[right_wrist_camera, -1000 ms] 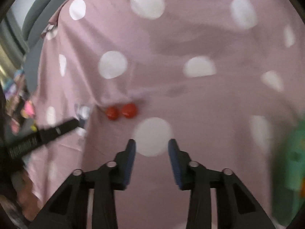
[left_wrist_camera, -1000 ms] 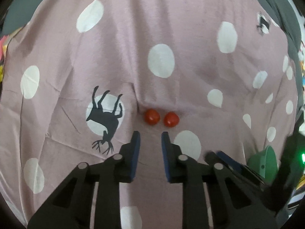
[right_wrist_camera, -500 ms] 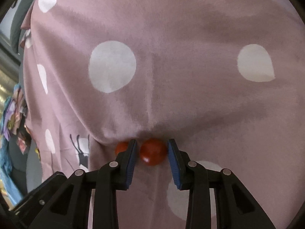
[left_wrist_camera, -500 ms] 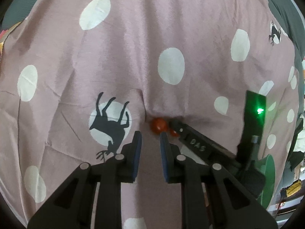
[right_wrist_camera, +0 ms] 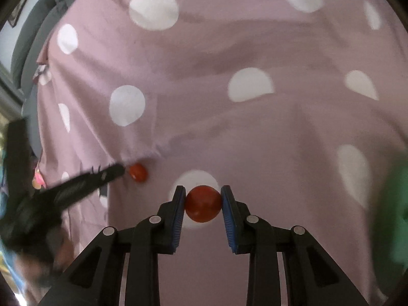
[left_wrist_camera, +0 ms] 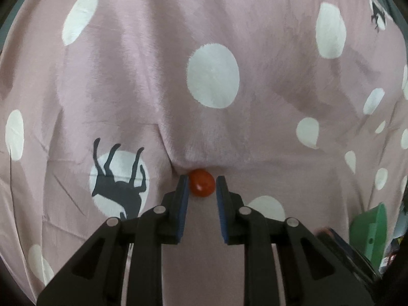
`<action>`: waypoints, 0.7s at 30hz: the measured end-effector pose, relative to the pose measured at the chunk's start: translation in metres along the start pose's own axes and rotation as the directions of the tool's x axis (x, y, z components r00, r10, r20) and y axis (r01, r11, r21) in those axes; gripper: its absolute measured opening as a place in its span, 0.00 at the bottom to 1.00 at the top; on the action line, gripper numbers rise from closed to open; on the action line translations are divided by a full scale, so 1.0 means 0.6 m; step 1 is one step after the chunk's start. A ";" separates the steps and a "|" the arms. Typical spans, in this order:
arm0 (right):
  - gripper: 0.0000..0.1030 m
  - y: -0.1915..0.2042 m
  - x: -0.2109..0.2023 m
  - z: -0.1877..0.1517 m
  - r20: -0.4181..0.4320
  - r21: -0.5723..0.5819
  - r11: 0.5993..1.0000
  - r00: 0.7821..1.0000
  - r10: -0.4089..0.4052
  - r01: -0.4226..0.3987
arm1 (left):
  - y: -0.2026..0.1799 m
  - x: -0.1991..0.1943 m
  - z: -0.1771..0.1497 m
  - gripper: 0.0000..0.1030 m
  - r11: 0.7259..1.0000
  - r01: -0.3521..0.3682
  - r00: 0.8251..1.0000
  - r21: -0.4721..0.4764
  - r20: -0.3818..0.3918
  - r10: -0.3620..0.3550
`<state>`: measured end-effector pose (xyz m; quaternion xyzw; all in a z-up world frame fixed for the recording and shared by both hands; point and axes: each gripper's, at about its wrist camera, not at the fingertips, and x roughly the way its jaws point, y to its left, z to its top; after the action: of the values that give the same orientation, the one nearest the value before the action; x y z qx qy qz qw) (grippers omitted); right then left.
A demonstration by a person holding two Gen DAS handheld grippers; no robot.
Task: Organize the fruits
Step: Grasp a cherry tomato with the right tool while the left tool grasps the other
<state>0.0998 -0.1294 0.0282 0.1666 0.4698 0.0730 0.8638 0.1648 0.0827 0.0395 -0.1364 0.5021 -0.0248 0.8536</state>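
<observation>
Lying across the whole scene: a mauve cloth (left_wrist_camera: 142, 81) with white polka dots, creased into a fold near the middle, with a black deer silhouette (left_wrist_camera: 118, 181) printed on one dot. Showing at the far left edge of the right wrist view: grey cushioned upholstery (right_wrist_camera: 38, 33).

Resting on the cloth at the foot of the fold: a small red cherry tomato (left_wrist_camera: 202, 182), sitting between the blue pads of the left hand-held gripper (left_wrist_camera: 202, 187). Standing spread, jaws apart, left pad just beside or touching the fruit, right pad with a sliver of cloth showing between; not clamping. Appearing in the right wrist view too: same tomato (right_wrist_camera: 138, 172) on the cloth, with the tip of the left hand-held gripper (right_wrist_camera: 112, 173) reaching it from the left, blurred.

Squeezing a second cherry tomato (right_wrist_camera: 203, 203): the right hand-held gripper (right_wrist_camera: 203, 201), both blue pads pressing the fruit's sides, fruit hanging over a white dot, apparently lifted off the cloth.

Peeking in at lower right of the left wrist view: a green plastic container (left_wrist_camera: 371, 232), partly cut off by the frame; blurring green at the right edge of the right wrist view as well.
</observation>
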 end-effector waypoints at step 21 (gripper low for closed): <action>0.29 -0.023 -0.044 0.002 0.072 0.006 0.999 0.997 -0.036 0.036 | 0.008 0.068 -0.011 0.23 0.998 -0.056 0.998 0.008 -0.020 0.056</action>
<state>0.0859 -0.1497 0.0445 0.1625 0.4413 0.0504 0.8811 0.1787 0.0789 0.0007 -0.1188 0.5143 -0.0044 0.8493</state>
